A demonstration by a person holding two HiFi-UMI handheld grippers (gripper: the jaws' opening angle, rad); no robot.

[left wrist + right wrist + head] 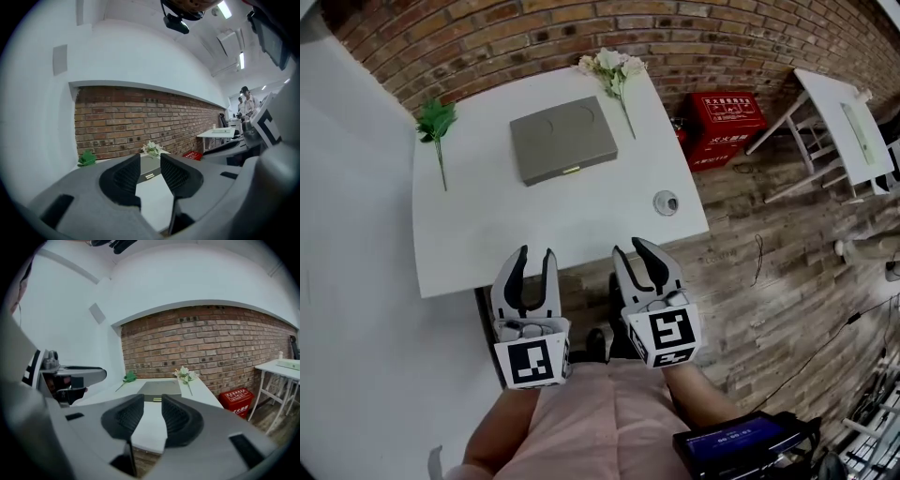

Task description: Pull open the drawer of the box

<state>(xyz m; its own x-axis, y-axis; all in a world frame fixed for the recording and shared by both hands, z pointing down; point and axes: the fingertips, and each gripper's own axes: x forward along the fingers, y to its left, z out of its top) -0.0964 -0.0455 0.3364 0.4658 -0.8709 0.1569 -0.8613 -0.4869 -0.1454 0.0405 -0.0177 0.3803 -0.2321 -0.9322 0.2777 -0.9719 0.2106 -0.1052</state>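
left hand-held gripper (534,255) — held empty, jaws parted, short of the worktop (487,239) edge | right hand-held gripper (636,247) — empty too, jaws apart, readied for a reach | box (562,139) — set mid-worktop, well ahead, judged unopened, its drawer handle (572,171) turned toward the person for pulling

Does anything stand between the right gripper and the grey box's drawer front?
Nothing visible: only bare table lies between right gripper and box. The small round object sits off to the right.

Pink top (602,412), grey black-padded tools (535,253) (630,247)
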